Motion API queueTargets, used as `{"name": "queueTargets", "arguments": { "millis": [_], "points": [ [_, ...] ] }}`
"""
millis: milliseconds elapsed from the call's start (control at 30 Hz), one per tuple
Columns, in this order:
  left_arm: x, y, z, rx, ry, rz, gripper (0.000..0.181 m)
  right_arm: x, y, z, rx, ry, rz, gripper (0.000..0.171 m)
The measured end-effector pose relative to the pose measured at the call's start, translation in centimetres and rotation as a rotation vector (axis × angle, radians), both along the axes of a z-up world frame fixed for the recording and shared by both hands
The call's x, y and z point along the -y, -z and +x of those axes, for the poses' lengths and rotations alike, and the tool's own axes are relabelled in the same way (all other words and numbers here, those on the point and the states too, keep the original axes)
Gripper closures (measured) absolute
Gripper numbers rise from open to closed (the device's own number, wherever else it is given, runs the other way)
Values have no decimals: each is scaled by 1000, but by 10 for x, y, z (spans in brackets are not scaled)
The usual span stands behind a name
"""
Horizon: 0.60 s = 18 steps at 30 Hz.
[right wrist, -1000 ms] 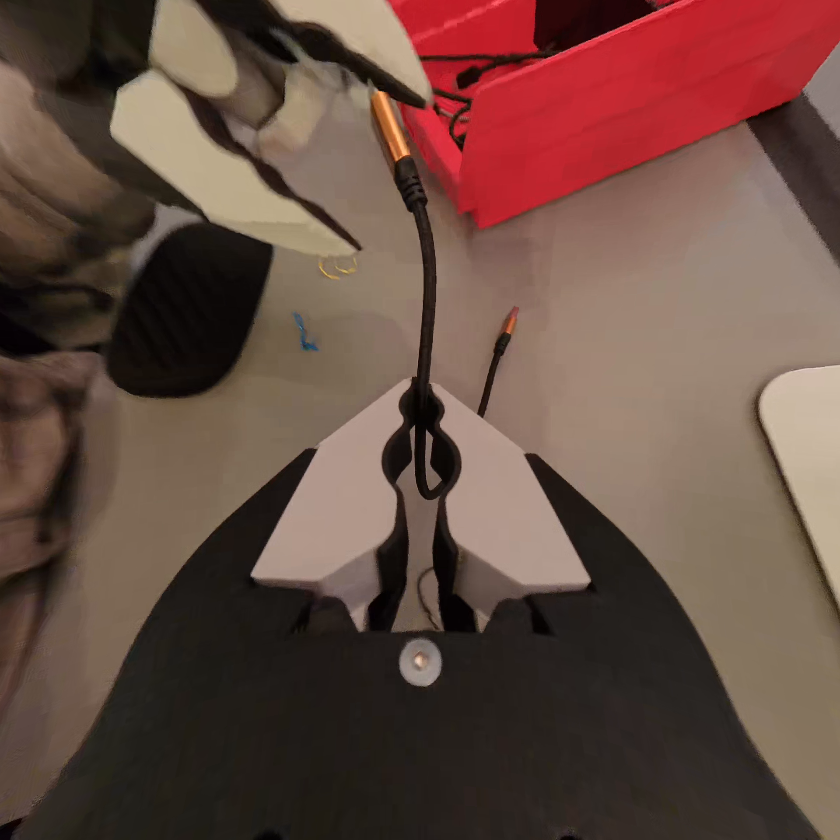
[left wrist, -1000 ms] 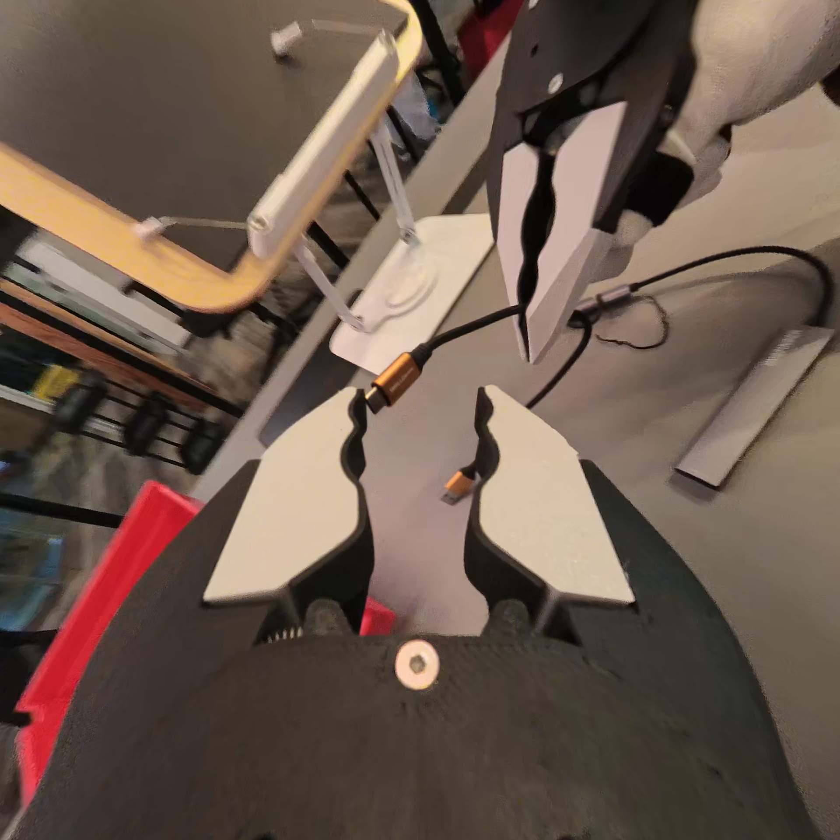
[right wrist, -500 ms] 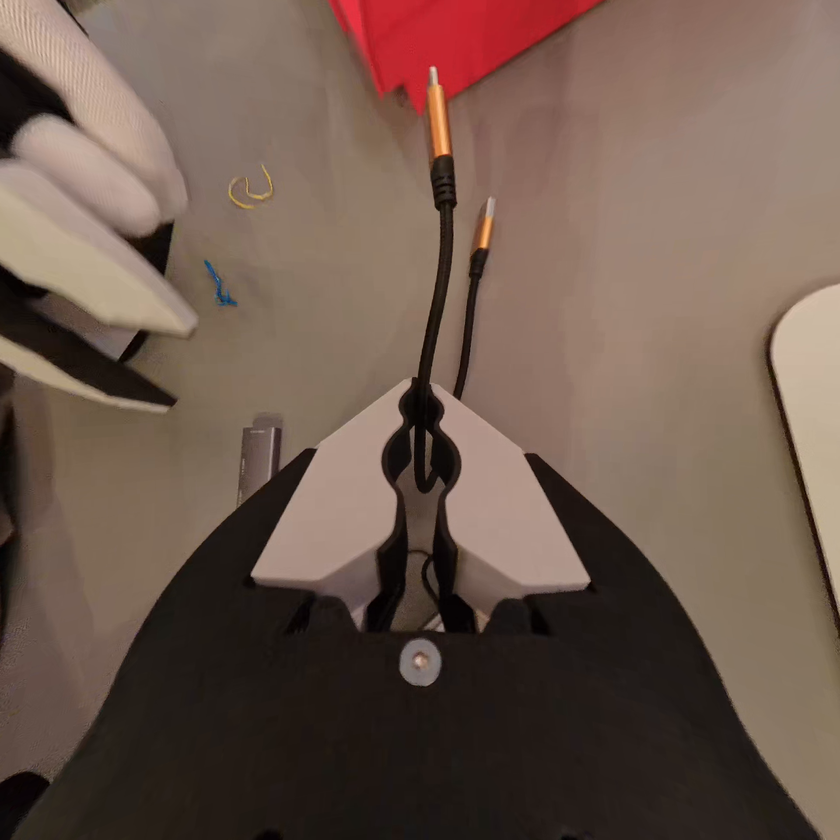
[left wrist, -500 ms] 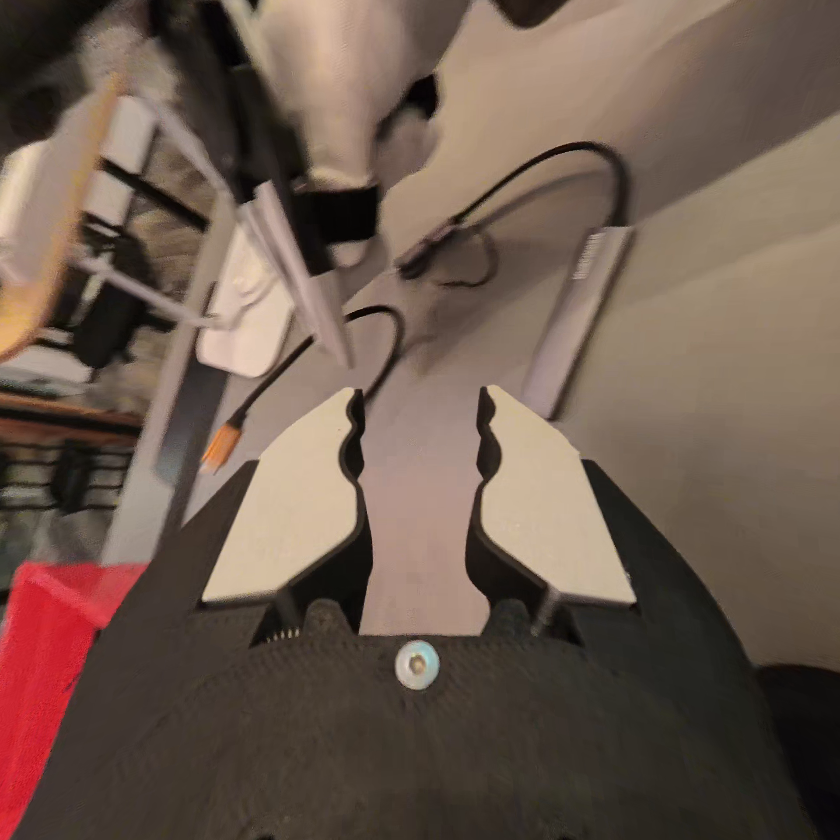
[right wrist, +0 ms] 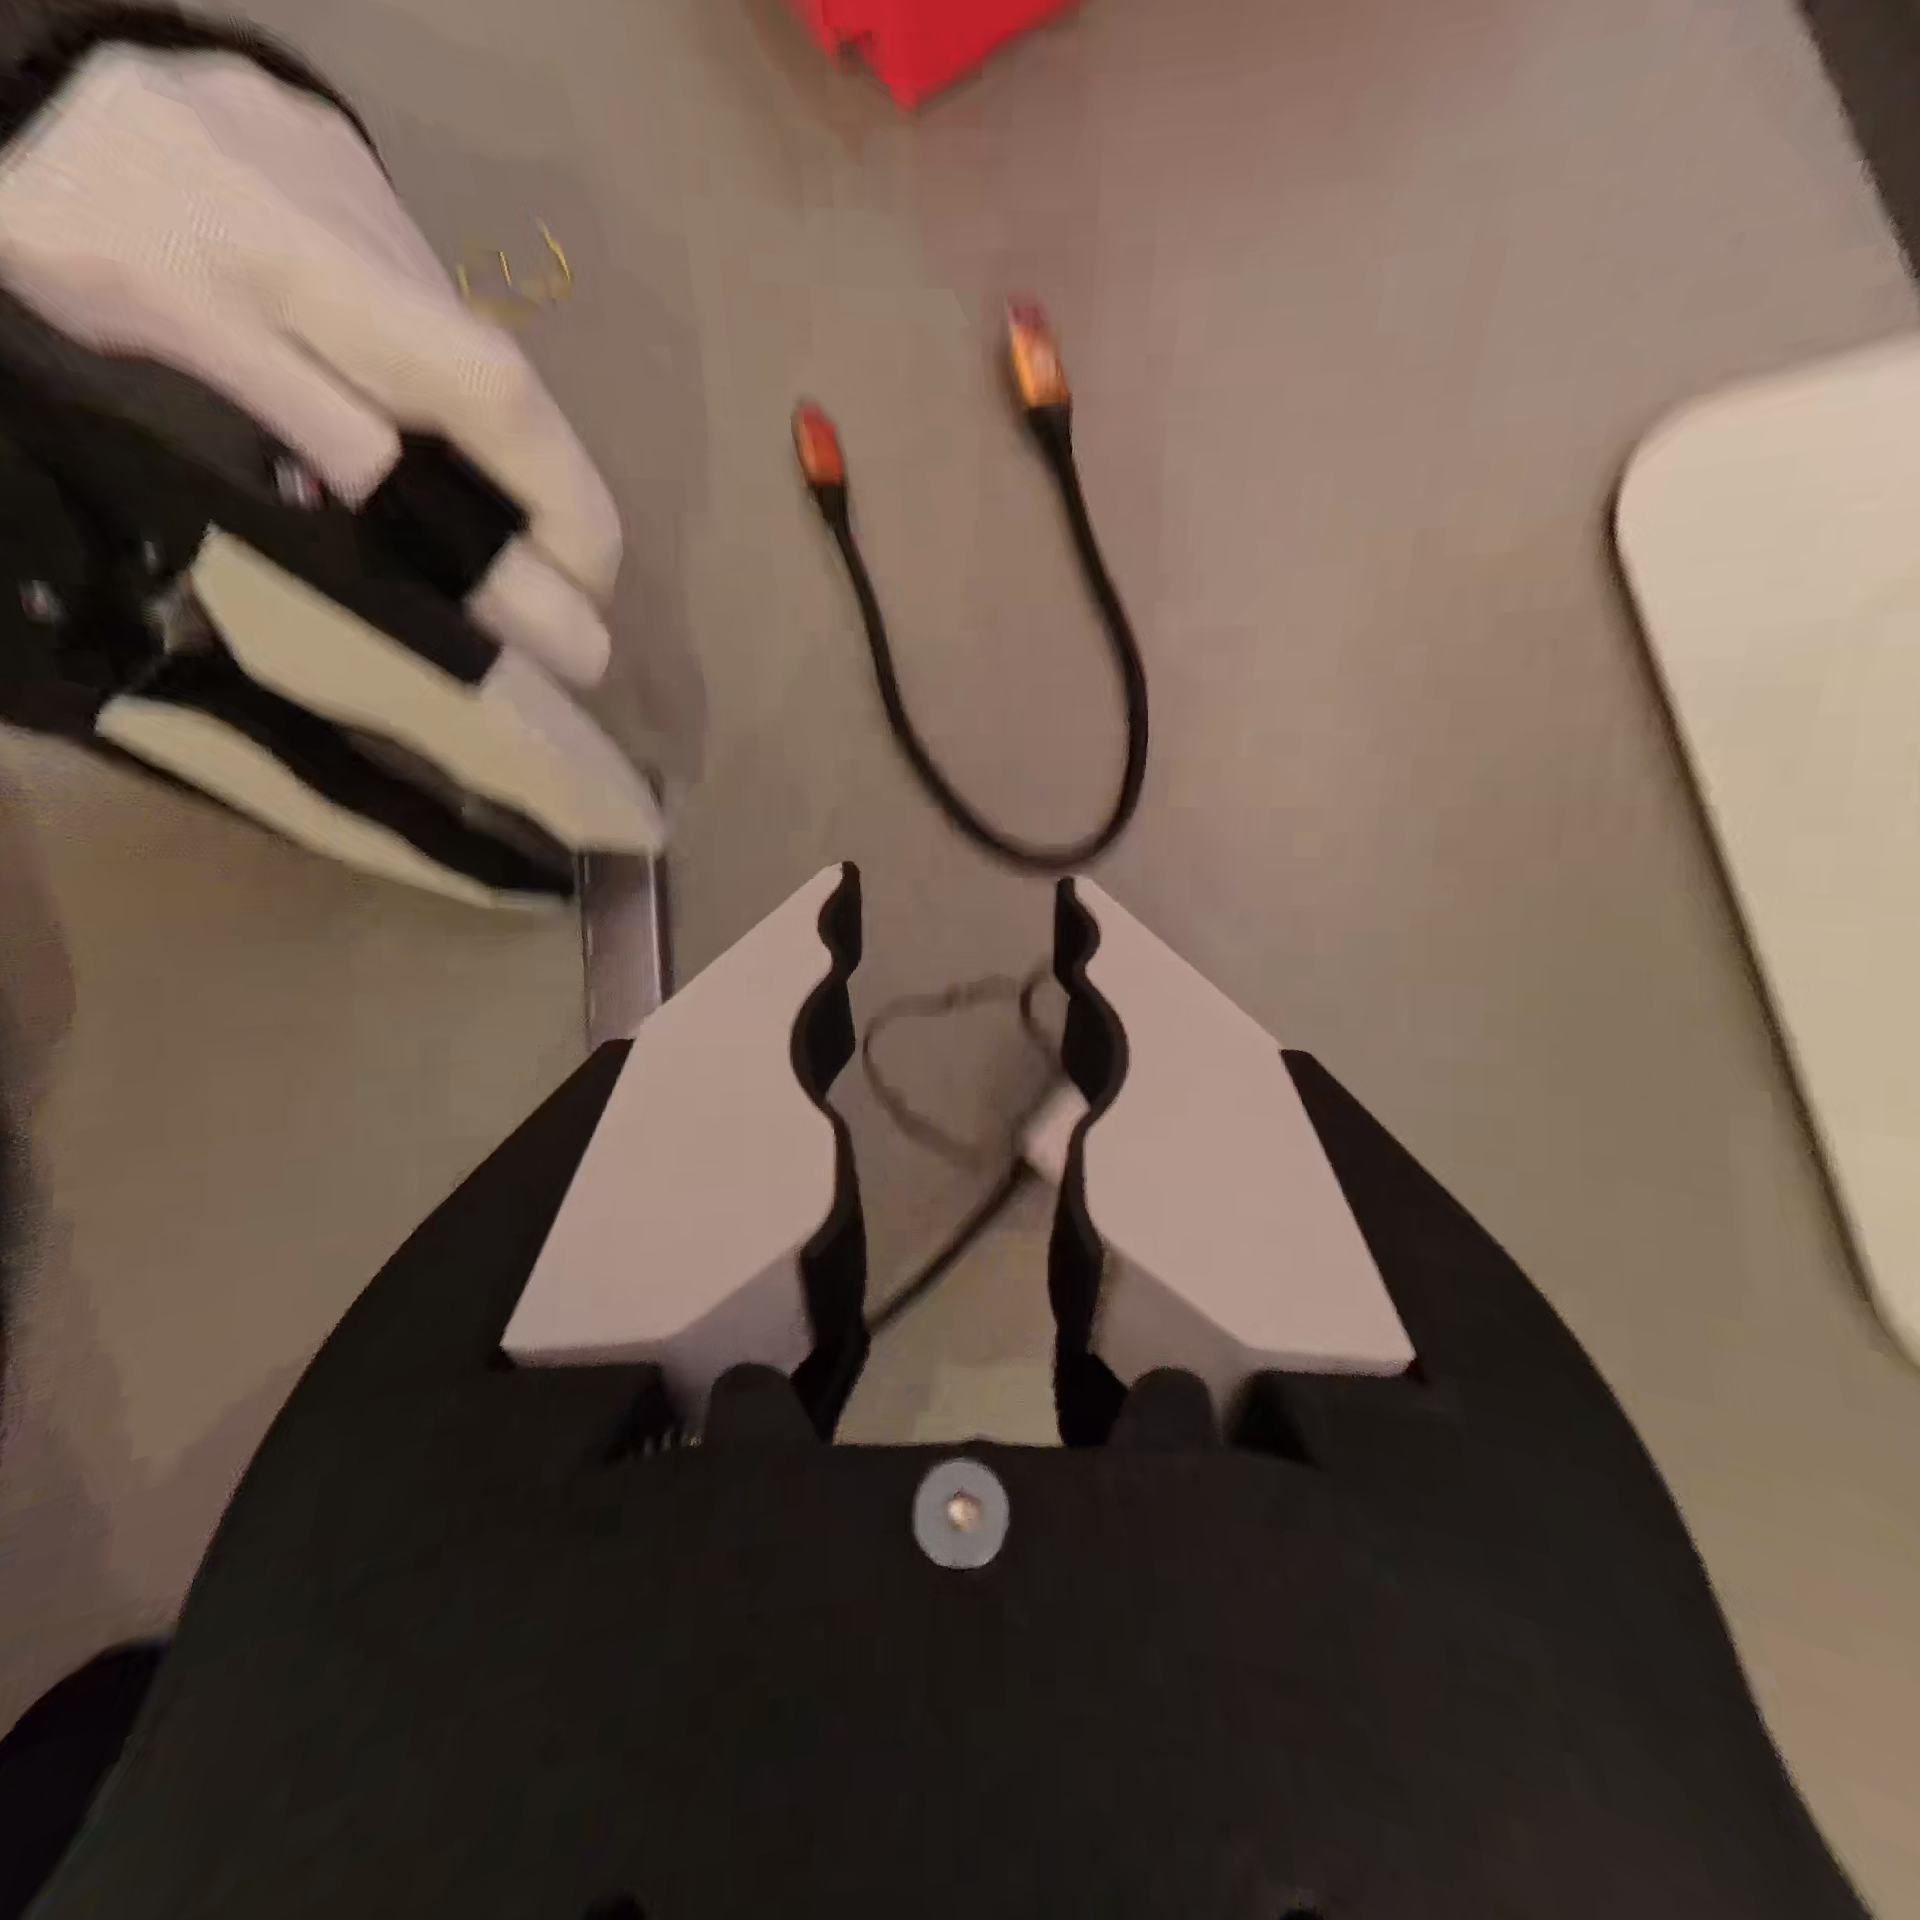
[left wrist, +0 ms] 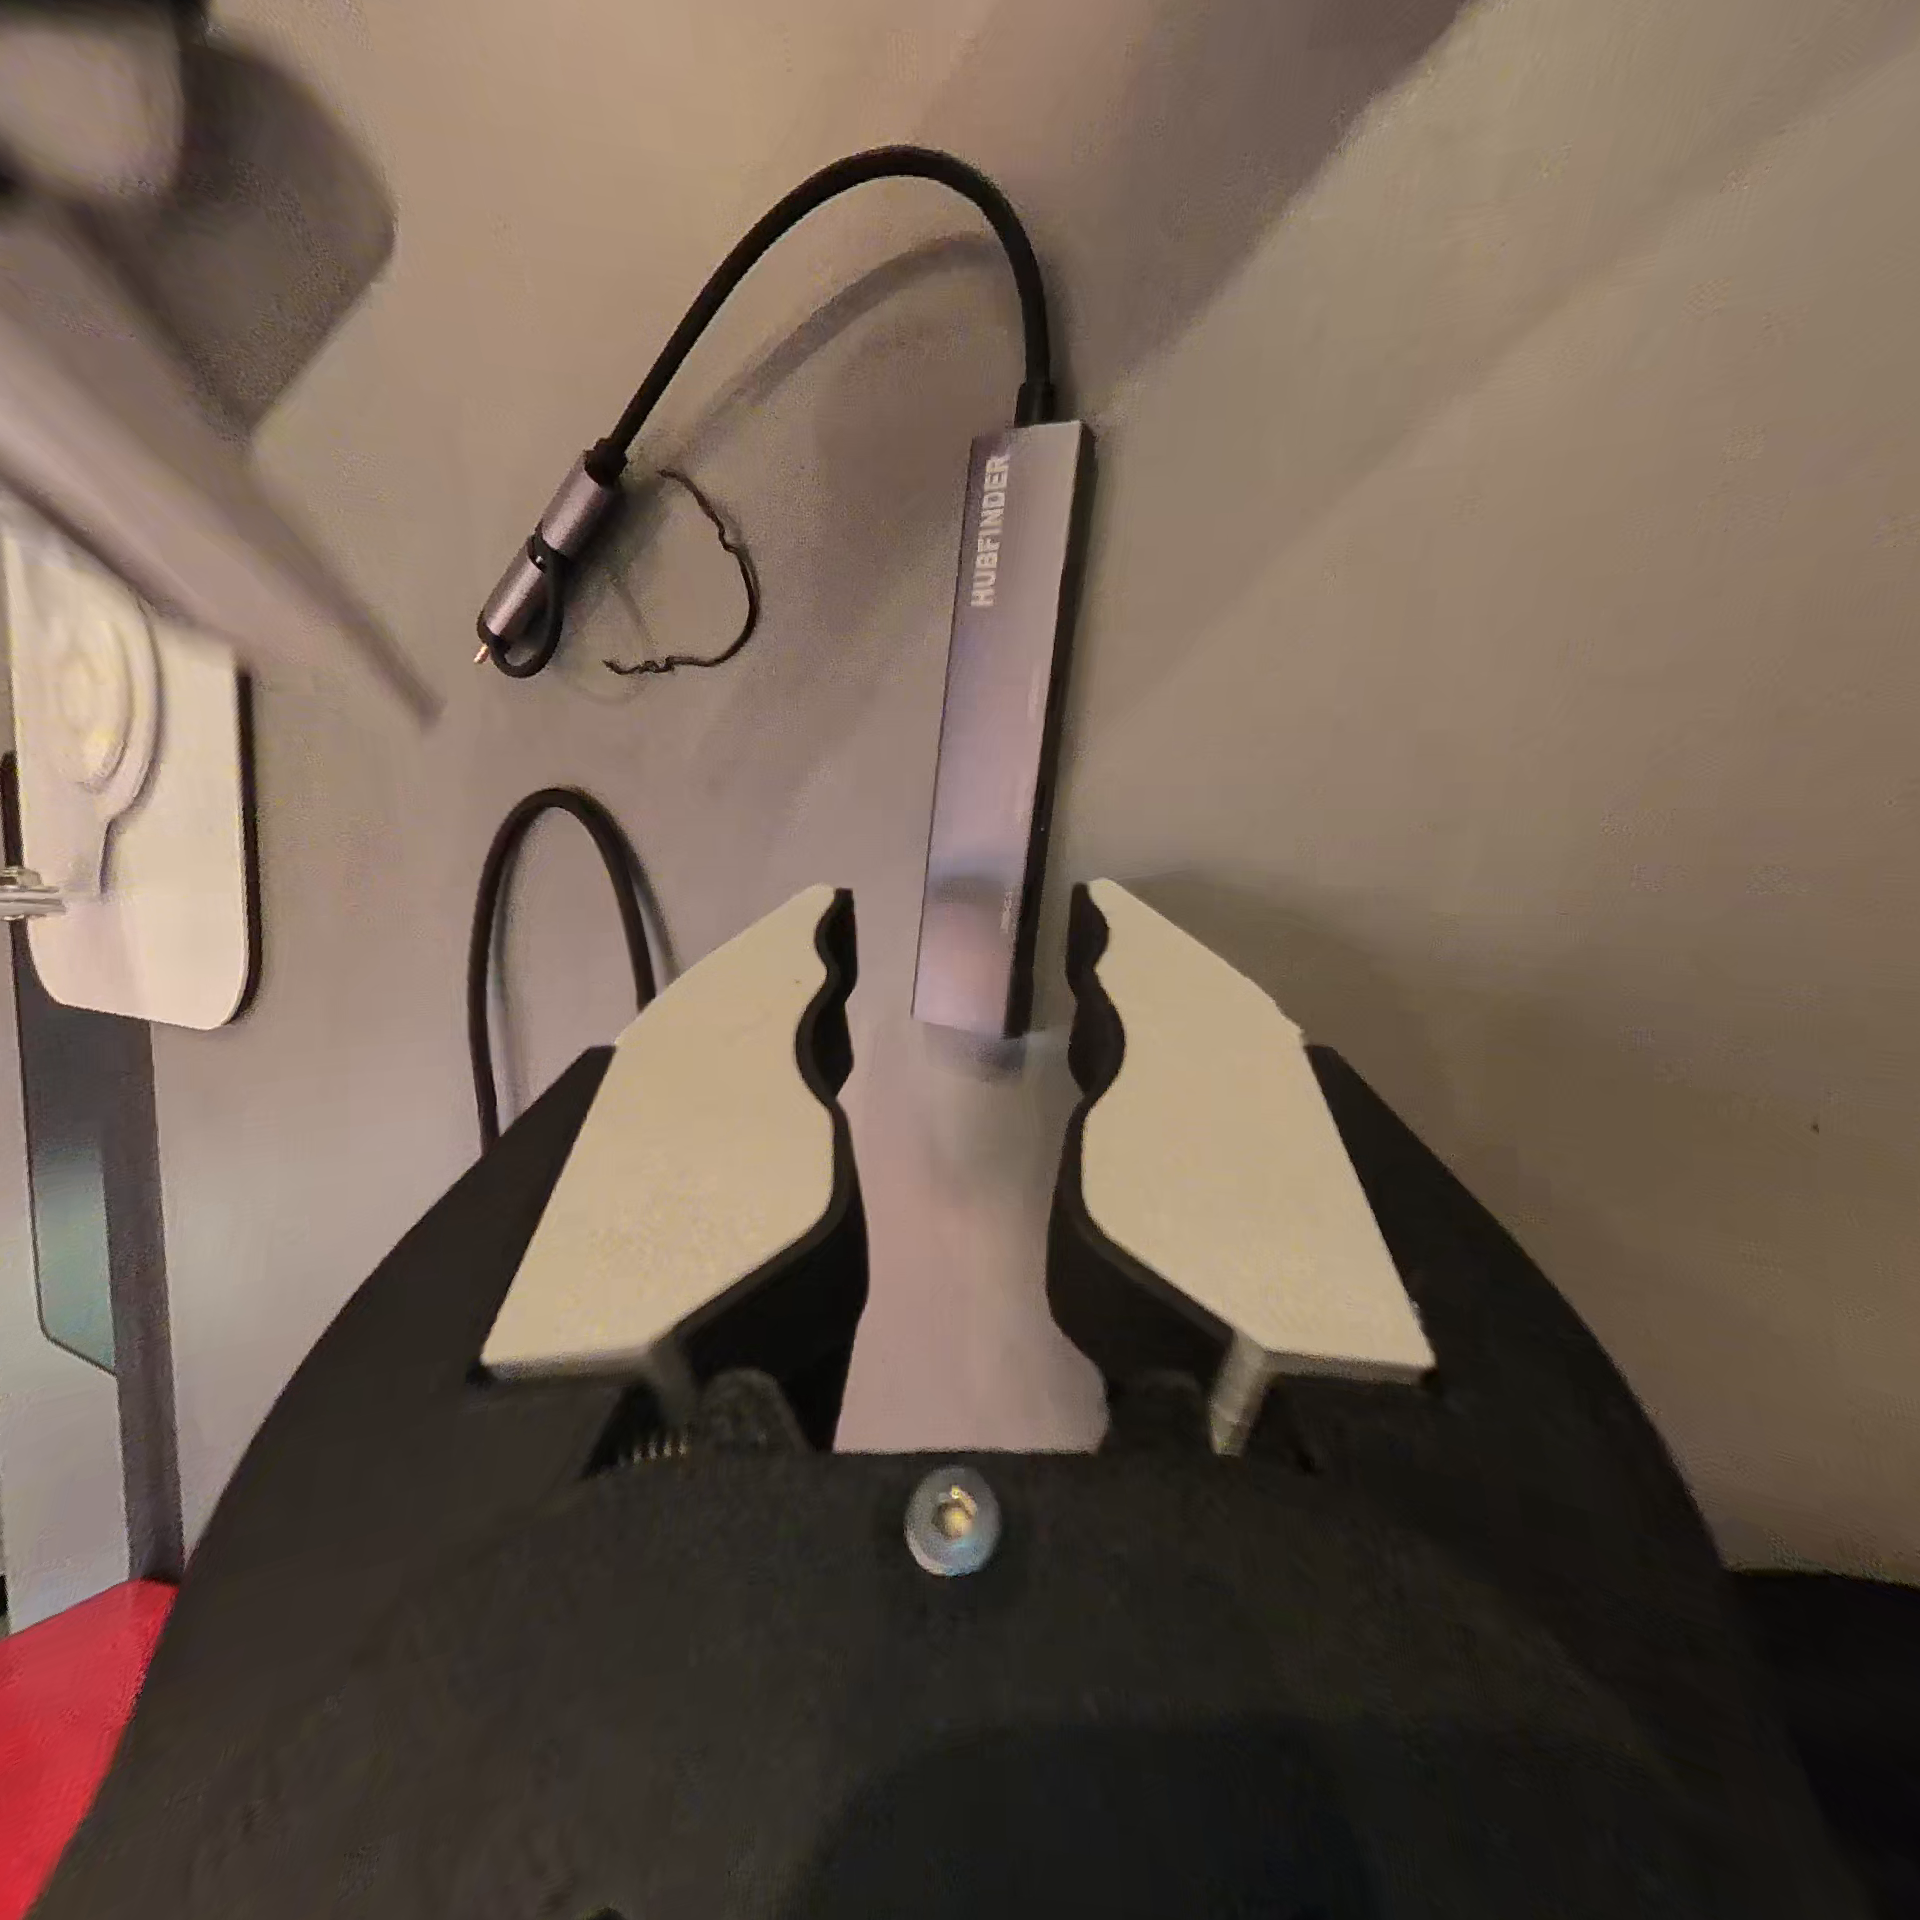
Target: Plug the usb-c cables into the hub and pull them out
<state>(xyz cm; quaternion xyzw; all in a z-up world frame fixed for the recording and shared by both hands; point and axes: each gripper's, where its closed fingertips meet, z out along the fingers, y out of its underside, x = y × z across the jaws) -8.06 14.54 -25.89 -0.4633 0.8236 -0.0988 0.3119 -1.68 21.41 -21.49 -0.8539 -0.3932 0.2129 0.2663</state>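
A slim grey hub [left wrist: 1003, 727] lies on the grey table, its own black lead curving to a grey plug [left wrist: 540, 582]. My left gripper [left wrist: 961, 914] is open, with the hub's near end between its fingertips. A short black usb-c cable [right wrist: 1039, 842] with orange plugs [right wrist: 816, 447] lies in a U on the table just ahead of my right gripper [right wrist: 956, 883], which is open and empty. The left gripper [right wrist: 364, 748], held by a white-gloved hand [right wrist: 260, 312], shows blurred at the left over the hub's end [right wrist: 623, 935].
A white stand base [left wrist: 135, 831] sits at the left table edge and shows at the right in the right wrist view [right wrist: 1787, 727]. A red box [right wrist: 925, 42] is at the far side. A yellow band [right wrist: 520, 270] and a thin black thread [left wrist: 717, 603] lie on the table. My right gripper is the nearer one to the grey plug [left wrist: 540, 582]: about 5 centimetres, against 11 centimetres.
My right gripper has opened and let go of the cable, which now lies on the table. My left gripper has swung over to the hub's near end.
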Motion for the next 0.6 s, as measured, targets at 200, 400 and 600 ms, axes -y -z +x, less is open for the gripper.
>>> {"name": "queueTargets", "arguments": {
  "millis": [200, 400, 600],
  "points": [
    [1, 1, 5, 16, -2, -5, 147, 59, 42, 61, 96, 188, -113, 149],
    [1, 1, 7, 13, -19, 8, 147, 62, 50, 52, 69, 220, -85, 169],
    [-7, -6, 7, 71, -95, 43, 133, 50, 29, 49, -88, 288, -6, 171]
  ]
}}
